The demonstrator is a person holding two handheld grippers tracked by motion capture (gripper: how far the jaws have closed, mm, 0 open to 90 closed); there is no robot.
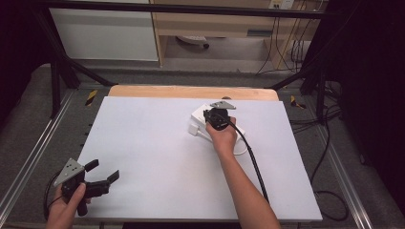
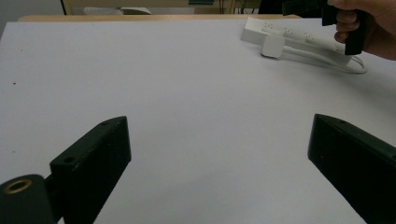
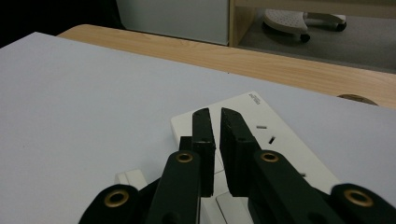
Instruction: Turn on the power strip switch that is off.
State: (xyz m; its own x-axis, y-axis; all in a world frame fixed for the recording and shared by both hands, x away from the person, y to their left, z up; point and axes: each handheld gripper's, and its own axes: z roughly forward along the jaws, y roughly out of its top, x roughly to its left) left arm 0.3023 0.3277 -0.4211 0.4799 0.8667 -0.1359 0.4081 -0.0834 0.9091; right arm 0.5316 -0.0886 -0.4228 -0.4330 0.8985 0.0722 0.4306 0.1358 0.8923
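In the high view, the right gripper (image 1: pixel 216 116) is hovering over a white power strip (image 1: pixel 200 117) lying at the far right-centre of the white table (image 1: pixel 157 157), the right hand (image 1: pixel 223 138) reaching forward to bring it there, while the left gripper (image 1: pixel 106 172) is sitting low at the near-left corner, well apart from the strip, probably parked out of the way. A small white plug (image 1: pixel 193 129) is lying just beside the strip's near end, with its cord looping under the forearm. In the left gripper view, the jaws are standing wide apart with bare table between them, holding nothing; far off at the upper right the power strip (image 2: pixel 299 36) and the plug (image 2: pixel 272 46) are lying side by side, and the other hand (image 2: pixel 369 23) is gripping its handle above them. In the right gripper view, the jaws are drawn nearly together, leaving a slim gap, pointing down at the strip's face (image 3: pixel 275 135) near its sockets; nothing is showing between them, so the narrow stance seems meant for pressing or prodding rather than grasping, though that is a judgement.
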